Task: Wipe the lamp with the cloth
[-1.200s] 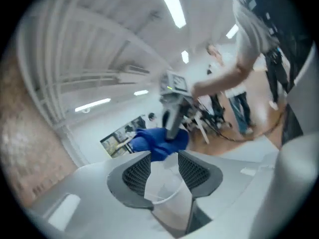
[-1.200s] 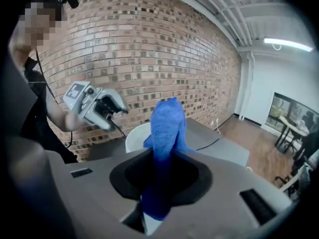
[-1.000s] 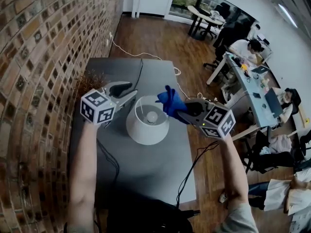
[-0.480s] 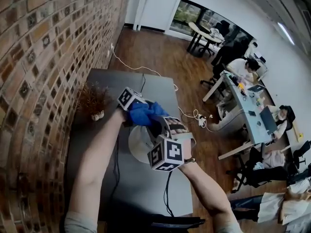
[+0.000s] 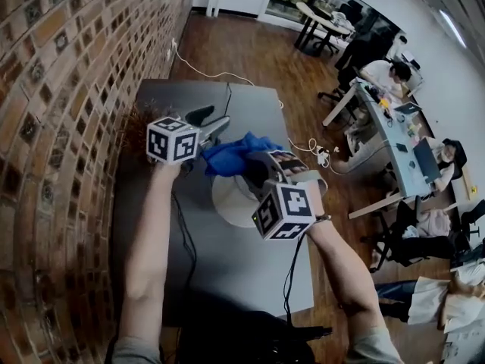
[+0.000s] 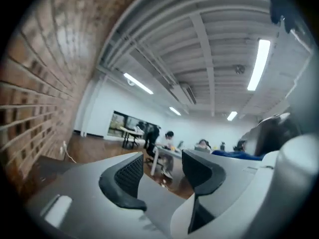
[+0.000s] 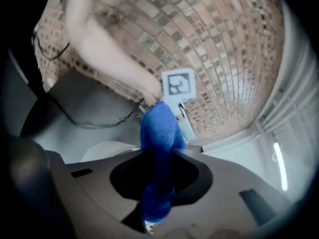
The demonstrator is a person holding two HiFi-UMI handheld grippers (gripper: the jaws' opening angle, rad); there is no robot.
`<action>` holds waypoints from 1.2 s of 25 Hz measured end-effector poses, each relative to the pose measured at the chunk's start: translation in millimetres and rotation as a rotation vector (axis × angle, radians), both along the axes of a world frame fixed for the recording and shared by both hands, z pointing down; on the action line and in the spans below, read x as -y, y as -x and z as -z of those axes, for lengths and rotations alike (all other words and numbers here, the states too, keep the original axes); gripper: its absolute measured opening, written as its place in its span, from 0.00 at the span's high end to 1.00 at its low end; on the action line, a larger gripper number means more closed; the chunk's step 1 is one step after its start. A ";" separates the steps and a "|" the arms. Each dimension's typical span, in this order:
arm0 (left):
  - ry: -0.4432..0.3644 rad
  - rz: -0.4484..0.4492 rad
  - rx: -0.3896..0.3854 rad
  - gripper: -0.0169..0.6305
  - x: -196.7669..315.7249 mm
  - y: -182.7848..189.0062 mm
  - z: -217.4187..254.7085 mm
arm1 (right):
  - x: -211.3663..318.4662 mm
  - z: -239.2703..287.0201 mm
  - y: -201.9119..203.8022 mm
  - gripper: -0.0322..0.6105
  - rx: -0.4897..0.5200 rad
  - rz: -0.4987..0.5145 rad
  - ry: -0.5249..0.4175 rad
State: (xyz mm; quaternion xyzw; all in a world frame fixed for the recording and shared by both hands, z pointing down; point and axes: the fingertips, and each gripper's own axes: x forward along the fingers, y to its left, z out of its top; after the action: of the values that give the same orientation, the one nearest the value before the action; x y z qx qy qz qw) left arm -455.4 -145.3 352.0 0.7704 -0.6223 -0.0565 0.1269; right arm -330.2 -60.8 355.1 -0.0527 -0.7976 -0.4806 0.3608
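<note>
Clamping the blue cloth (image 7: pixel 158 133) tight between the fingers of the right gripper (image 5: pixel 256 174), pinching it low down and leaving the rest bunched and sticking out ahead as a loose wiping pad. Tilting that gripper downward and hanging the cloth over the far side of the lamp (image 5: pixel 226 202), likely lining up a stroke across the white shade (image 7: pixel 107 151); not possible to tell whether touching the shade yet. Lamp position: upright in the middle of the grey surface (image 5: pixel 242 268), directly under the right gripper and between both arms, so within easy reach of either. Holding the left gripper (image 5: pixel 211 121) level just beside the cloth, on the brick wall (image 5: pixel 61 89) side, opening its fingers just now and standing them apart with nothing between them. Probably readying that empty gripper for steadying the shade or straightening the cloth during wiping. Wiping itself apparently not properly under way yet.
</note>
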 end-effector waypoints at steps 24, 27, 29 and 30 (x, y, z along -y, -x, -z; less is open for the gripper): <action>0.027 -0.120 0.670 0.96 -89.0 -267.8 -121.7 | -12.3 -24.3 -13.7 0.83 -0.403 0.205 -0.103; 0.031 -0.112 0.658 0.96 -90.5 -263.4 -124.1 | -27.3 -27.1 -43.8 0.83 -0.444 0.356 -0.185; 0.035 -0.111 0.658 0.96 -91.8 -261.1 -126.4 | -32.8 -26.2 -62.5 0.83 -0.459 0.455 -0.291; 0.037 -0.111 0.661 0.96 -92.3 -260.3 -127.6 | -34.8 -25.5 -71.2 0.83 -0.466 0.500 -0.347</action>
State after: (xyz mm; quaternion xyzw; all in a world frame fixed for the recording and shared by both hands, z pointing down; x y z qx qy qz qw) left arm -195.1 -52.9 479.6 0.7773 -0.5878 0.2145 -0.0648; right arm -259.0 -26.0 380.6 -0.2916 -0.5634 -0.6569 0.4074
